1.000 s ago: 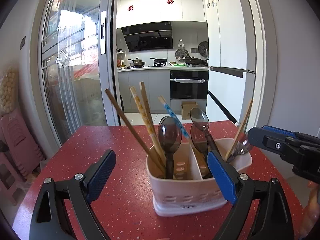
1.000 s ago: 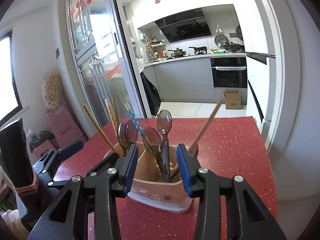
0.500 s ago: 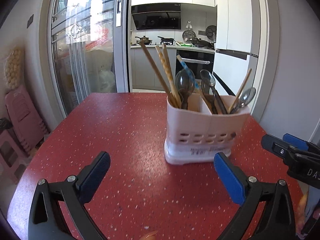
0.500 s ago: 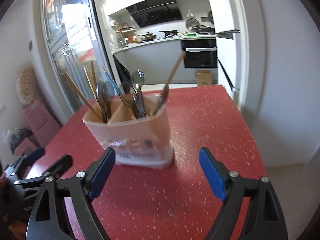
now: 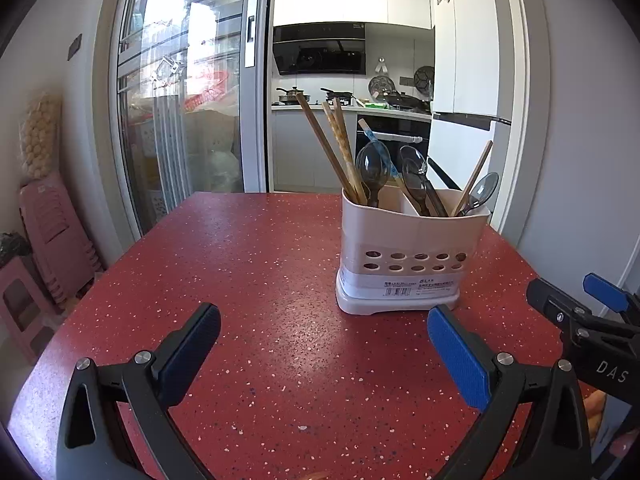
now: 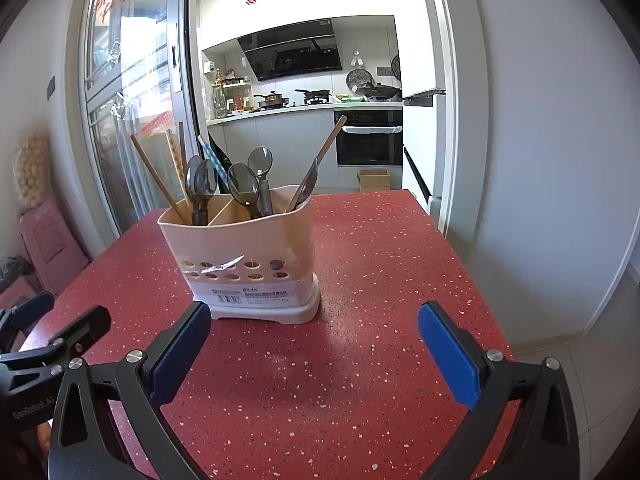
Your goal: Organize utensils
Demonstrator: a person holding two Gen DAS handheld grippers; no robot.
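The two-compartment utensil holder [image 6: 240, 256] is standing upright on the red table [image 6: 360, 280], holding chopsticks [image 5: 326, 146] and spoons [image 6: 242, 184]; both grippers, left gripper [image 5: 324, 346] and right gripper [image 6: 314, 342], are gaping empty, the right's jaws having just been opening; sorting seems finished; next likely calls for nothing further.

Right gripper [image 6: 314, 346] at bottom of frame, blue pads spread wide, nothing between them; jaws have just been opening. Pink utensil holder [image 6: 240, 256] upright on red speckled table [image 6: 380, 280], at 11 o'clock from gripper, just beyond left pad. Two compartments: left one holds chopsticks [image 6: 158, 178] and dark spoons [image 6: 202, 184]; right one holds more spoons and one wooden chopstick [image 6: 324, 148] leaning toward 1 o'clock. Left gripper [image 6: 52, 332] at 9 o'clock (only tips visible, slightly parted). Kitchen [image 6: 304, 92] through doorway at 12 o'clock.
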